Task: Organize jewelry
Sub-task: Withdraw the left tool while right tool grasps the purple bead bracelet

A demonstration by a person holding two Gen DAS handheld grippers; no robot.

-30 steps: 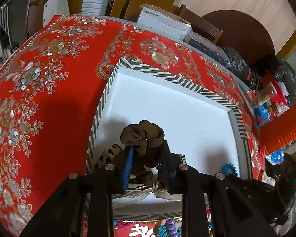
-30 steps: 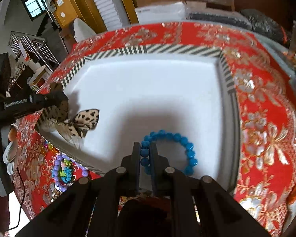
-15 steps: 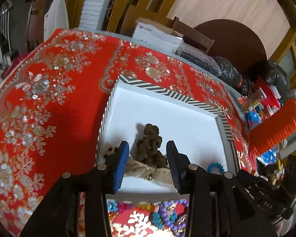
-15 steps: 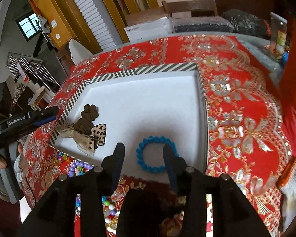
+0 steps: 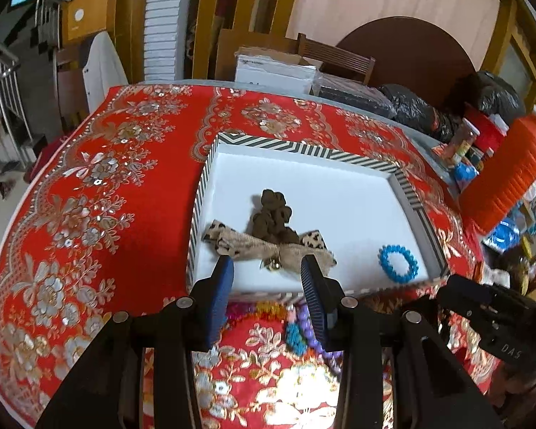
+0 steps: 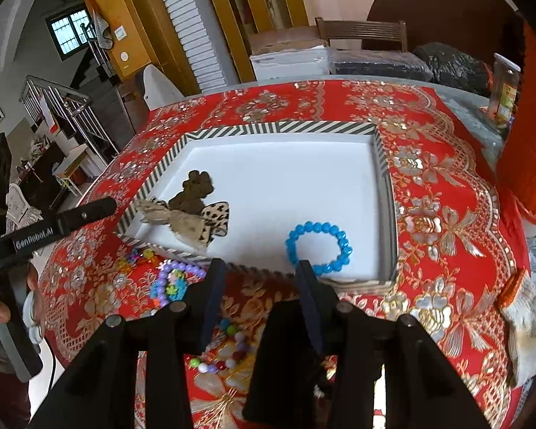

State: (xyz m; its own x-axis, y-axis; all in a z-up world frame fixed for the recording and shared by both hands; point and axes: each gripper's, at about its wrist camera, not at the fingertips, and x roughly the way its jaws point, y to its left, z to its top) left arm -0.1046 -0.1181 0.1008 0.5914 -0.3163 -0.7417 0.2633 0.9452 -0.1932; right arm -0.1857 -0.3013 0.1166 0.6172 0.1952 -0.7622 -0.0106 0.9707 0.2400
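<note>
While both hand-held grippers, left [image 5: 267,271] and right [image 6: 257,268], gape empty, the tray [image 6: 278,128] holds 1 blue bracelet [image 6: 318,247] and 2 bows [image 6: 193,214].

I see a white tray [image 5: 357,193] edged in black-and-white stripes, mid-frame, on a red tablecloth [image 5: 100,186] with gold and silver flowers. In it lie a bright blue bead bracelet [image 6: 318,247], a leopard-print bow [image 5: 268,246] and a brown scrunchie [image 5: 272,218]. Purple beads [image 6: 177,274] sit lower left.
</note>
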